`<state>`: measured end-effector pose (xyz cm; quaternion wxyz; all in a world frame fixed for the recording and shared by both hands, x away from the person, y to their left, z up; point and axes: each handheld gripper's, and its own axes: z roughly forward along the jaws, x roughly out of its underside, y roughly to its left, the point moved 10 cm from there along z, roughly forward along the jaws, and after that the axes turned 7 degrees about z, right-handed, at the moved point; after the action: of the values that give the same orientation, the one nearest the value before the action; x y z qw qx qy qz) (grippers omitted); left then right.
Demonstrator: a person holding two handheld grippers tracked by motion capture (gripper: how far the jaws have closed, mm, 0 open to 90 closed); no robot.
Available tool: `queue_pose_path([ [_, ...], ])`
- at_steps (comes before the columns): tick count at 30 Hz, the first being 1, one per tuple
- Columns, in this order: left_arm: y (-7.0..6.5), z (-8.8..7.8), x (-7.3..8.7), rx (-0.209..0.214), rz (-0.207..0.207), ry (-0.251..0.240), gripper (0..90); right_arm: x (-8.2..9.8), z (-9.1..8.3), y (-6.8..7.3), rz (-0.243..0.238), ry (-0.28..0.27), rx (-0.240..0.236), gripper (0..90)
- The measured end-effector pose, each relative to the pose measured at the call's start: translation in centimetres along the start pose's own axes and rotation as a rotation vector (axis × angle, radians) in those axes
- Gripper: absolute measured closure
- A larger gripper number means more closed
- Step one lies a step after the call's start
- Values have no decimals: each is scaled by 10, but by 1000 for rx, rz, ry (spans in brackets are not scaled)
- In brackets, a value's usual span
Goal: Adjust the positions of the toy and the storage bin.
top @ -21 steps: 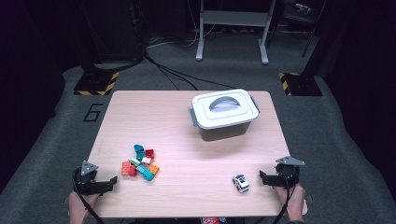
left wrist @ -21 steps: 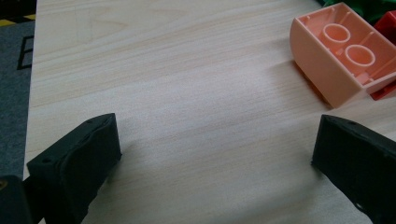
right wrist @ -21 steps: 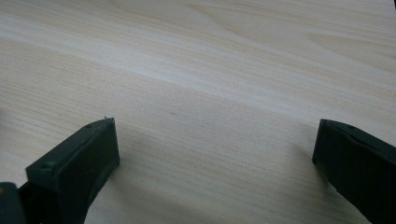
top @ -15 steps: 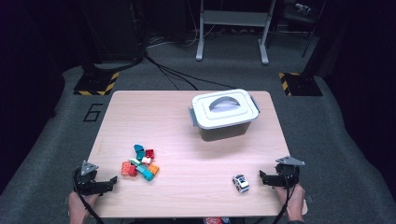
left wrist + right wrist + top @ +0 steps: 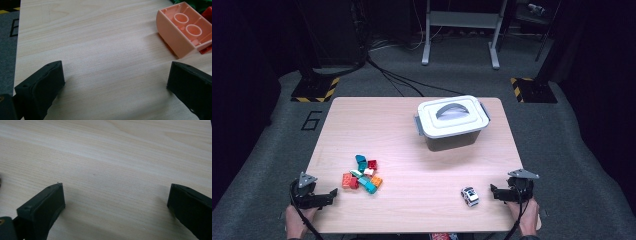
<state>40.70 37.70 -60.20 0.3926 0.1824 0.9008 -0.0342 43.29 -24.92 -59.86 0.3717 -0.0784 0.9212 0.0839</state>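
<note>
Dark studio floor, pale wood tabletop (image 5: 412, 125). Left gripper (image 5: 329, 196) rests at the near-left corner, jaws spread wide, nothing between them. Right gripper (image 5: 494, 193) at the near-right corner, jaws equally wide, bare wood between. Brick pile (image 5: 362, 174) sits just ahead-right of the left gripper; in the left gripper view a peach brick (image 5: 183, 28) lies studs-hollow up, long axis diagonal. Toy car (image 5: 470, 196) is just left of the right gripper. Lidded bin (image 5: 453, 122) near the far edge, well apart from both. Left is nearer the bricks, right nearer the car
</note>
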Motion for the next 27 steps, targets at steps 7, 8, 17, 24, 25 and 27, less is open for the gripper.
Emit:
queue_pose_path([
  [7, 0, 0, 0, 0, 0, 0, 6, -1, 0, -1, 8, 15, -19, 0],
  [8, 0, 0, 0, 0, 0, 0, 6, -1, -1, -1, 24, 16, -29, 0],
  [17, 0, 0, 0, -1, 0, 1, 7, -12, -21, 15, 13, -12, -57, 0],
  [24, 0, 0, 0, -2, 0, 1, 7, -22, -38, 43, -29, -33, -79, 0],
  [25, 1, 0, 0, -3, 1, 2, 7, -23, -40, 47, -40, -35, -83, 0],
  [27, 1, 0, 0, -3, 0, 2, 7, -23, -43, 56, -56, -33, -94, 0],
])
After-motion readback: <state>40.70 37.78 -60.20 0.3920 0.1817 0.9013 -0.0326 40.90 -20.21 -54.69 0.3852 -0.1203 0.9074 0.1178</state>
